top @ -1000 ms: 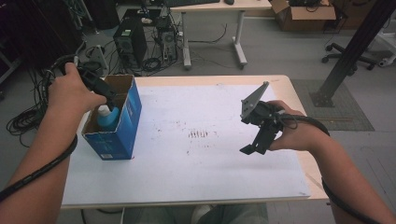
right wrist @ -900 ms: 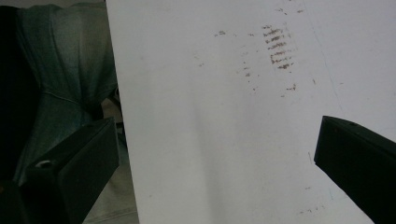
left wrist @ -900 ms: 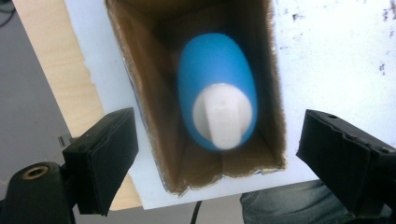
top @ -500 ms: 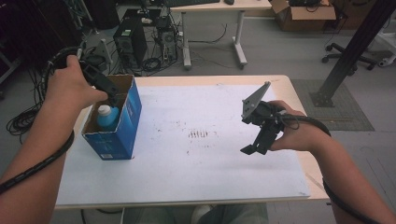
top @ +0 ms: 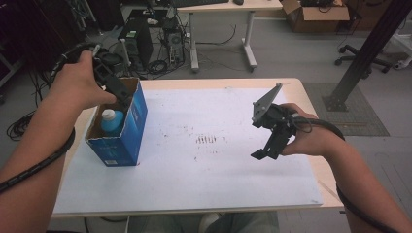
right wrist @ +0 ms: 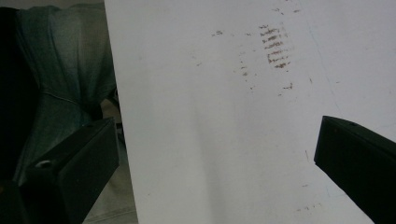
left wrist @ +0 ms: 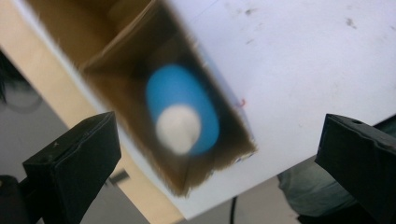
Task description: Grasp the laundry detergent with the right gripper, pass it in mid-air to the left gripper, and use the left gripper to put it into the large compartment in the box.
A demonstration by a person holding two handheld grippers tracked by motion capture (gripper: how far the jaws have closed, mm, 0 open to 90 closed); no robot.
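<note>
Both grippers gape empty; left gripper view alone reveals the bottle's (left wrist: pixel 182 114) white cap

A white sheet (top: pixel 194 170) covers most of the wooden bench (top: pixel 296 90), marked with brownish smudges (top: pixel 208 140) near its middle. Behind the bench, computer towers (top: pixel 138 41) and tangled cables sit on the grey floor beside a white desk (top: pixel 218 7); a cardboard carton (top: pixel 316 9) lies farther right.
</note>
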